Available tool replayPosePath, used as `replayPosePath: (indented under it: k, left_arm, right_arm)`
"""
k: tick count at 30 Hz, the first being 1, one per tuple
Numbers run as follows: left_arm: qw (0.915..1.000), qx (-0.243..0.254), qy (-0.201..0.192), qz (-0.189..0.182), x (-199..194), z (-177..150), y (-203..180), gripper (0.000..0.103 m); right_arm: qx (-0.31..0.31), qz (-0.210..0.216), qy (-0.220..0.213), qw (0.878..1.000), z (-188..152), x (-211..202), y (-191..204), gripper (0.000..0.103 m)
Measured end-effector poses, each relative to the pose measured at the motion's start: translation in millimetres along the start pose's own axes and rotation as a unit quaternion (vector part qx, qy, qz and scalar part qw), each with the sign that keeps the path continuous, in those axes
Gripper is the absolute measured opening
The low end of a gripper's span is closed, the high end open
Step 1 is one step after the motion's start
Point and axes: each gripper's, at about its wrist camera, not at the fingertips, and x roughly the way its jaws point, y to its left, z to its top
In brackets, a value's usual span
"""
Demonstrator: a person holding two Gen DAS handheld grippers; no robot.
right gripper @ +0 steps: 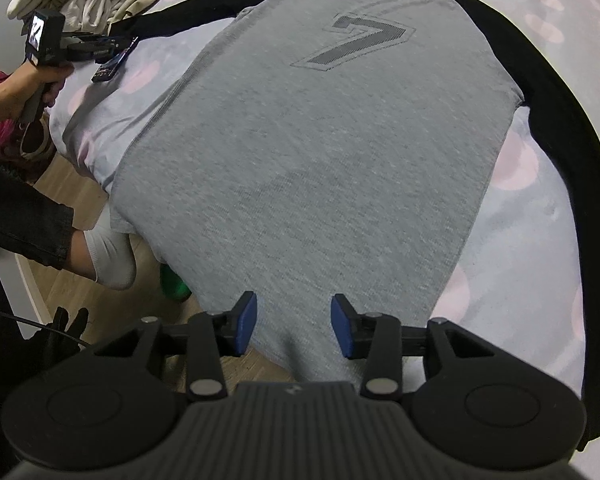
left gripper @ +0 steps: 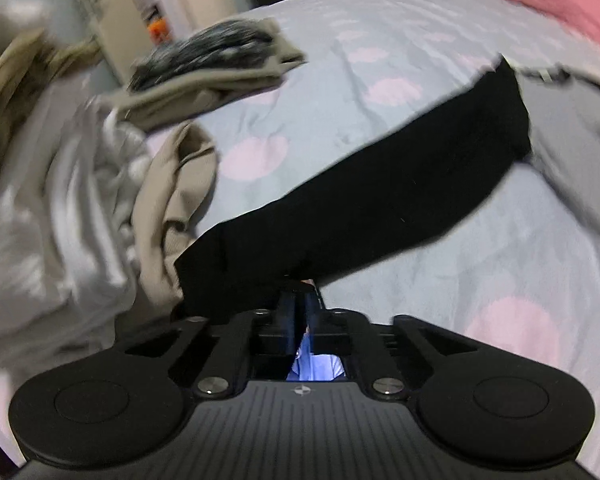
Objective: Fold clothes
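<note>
Both grippers angled steeply downward

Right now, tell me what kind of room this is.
Most likely a bedroom: a bed sheet with pink spots, a grey shirt spread on it, a heap of unfolded clothes alongside, wooden floor beside the bed.

Grey knit raglan shirt [right gripper: 320,152] with black long sleeves and dark number 7 lies spread flat on my bed, hem hanging over edge. Black left sleeve [left gripper: 380,184] stretched out straight, cuff nearest me.
</note>
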Motion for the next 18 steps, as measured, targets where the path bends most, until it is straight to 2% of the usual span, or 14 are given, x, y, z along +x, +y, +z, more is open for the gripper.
replayPosePath:
  k: [3, 5, 8, 12, 15, 18]
  left_arm:
    - [0.9977, -0.066, -0.013, -0.01, -17.8, 8.5, 27.8, 0.0]
    - [0.9926, -0.117, -0.025, -0.017, -33.5, 14.6, 50.5, 0.0]
    - [0.9784, -0.197, -0.053, -0.032, -57.5, 20.1, 85.9, 0.0]
    - [0.9564, -0.277, -0.082, -0.041, -82.1, 21.1, 120.9, 0.0]
    - [0.9453, -0.309, -0.093, -0.049, -91.7, 23.0, 138.2, 0.0]
    - [0.9425, -0.311, -0.104, -0.063, -100.6, 30.3, 144.3, 0.0]
  right_arm:
    - [-0.001, -0.003, 0.0, 1.0, -0.9, -0.8, 0.1, 0.045]
    - [-0.002, -0.004, -0.002, 1.0, -1.4, -2.2, -0.2, 0.045]
    - [-0.003, -0.006, -0.006, 1.0, -1.3, -4.1, 0.0, 0.045]
    - [-0.005, -0.006, -0.01, 1.0, -2.2, -6.4, -0.1, 0.045]
    - [-0.002, -0.009, -0.014, 1.0, -5.2, -9.1, -0.2, 0.045]
    - [0.003, -0.011, -0.018, 1.0, -7.6, -11.9, -0.8, 0.045]
